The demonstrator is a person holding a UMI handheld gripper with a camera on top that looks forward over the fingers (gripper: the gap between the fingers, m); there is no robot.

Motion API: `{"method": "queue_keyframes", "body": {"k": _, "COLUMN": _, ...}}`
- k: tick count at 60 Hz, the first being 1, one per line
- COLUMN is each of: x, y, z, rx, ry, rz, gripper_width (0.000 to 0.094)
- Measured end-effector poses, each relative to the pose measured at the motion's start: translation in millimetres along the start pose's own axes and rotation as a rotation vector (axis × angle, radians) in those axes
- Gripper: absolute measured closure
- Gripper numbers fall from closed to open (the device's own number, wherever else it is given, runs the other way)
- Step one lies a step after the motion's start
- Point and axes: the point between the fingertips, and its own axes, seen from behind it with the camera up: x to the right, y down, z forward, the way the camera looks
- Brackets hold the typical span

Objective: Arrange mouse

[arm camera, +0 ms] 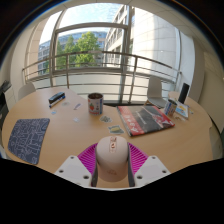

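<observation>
Holding a white mouse (pixel 112 158), the gripper (pixel 112 160) presses it from both sides with its pink pads (pixel 88 157) above the wooden desk (pixel 70 125). Beyond the fingers stand a mug (pixel 95 102) and a magazine (pixel 146 120); a dark mouse mat (pixel 28 138) lies at the left.

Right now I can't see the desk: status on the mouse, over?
Hand-held gripper shut on mouse, pink pads at both sides. Mouse pad ahead to the left, bare. Mug and magazine beyond; path to pad looks clear.
</observation>
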Motion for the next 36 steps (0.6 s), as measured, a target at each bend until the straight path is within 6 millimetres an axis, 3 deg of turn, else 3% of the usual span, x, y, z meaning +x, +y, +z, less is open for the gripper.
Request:
{"method": "queue_keyframes", "body": {"k": 4, "x": -9.2, "y": -59.2, "z": -16.5, "rx": 0.089, "ry": 0.015, "rz": 0.028, "gripper_width": 0.0517}}
{"method": "queue_keyframes", "body": {"k": 8, "x": -33.1, "y": -124.5, "z": -38.2, "rx": 0.2, "ry": 0.01, "rz": 0.051, "gripper_width": 0.0517}}
{"method": "queue_keyframes", "body": {"k": 13, "x": -92.7, "y": -190.5, "z": -62.2, "rx": 0.306, "ry": -0.05, "rz": 0.05, "gripper_width": 0.0518}}
{"method": "queue_keyframes", "body": {"k": 17, "x": -160.1, "y": -220.9, "z": -74.9, "rx": 0.35, "ry": -0.116, "rz": 0.018, "gripper_width": 0.052}}
{"method": "queue_keyframes", "body": {"k": 21, "x": -225.4, "y": -217.2, "z": -66.6, "rx": 0.346, "ry": -0.18, "rz": -0.026, "gripper_width": 0.0519}}
{"method": "queue_keyframes", "body": {"k": 24, "x": -277.5, "y": -190.4, "z": -53.9, "rx": 0.301, "ry": -0.24, "rz": -0.057, "gripper_width": 0.052}}
{"method": "queue_keyframes", "body": {"k": 26, "x": -318.5, "y": -160.2, "z": -43.9, "rx": 0.262, "ry": -0.273, "rz": -0.069, "gripper_width": 0.052}}
{"method": "queue_keyframes", "body": {"k": 27, "x": -329.1, "y": -156.8, "z": -38.8, "rx": 0.236, "ry": -0.29, "rz": -0.077, "gripper_width": 0.052}}
{"method": "queue_keyframes", "body": {"k": 31, "x": -376.1, "y": -102.1, "z": -12.8, "rx": 0.132, "ry": -0.334, "rz": -0.102, "gripper_width": 0.052}}
{"method": "queue_keyframes", "body": {"k": 32, "x": -389.5, "y": -79.4, "z": -5.7, "rx": 0.114, "ry": -0.344, "rz": -0.107, "gripper_width": 0.0519}}
{"method": "queue_keyframes", "body": {"k": 36, "x": -405.2, "y": -58.5, "z": 7.8, "rx": 0.048, "ry": -0.362, "rz": -0.119, "gripper_width": 0.0517}}
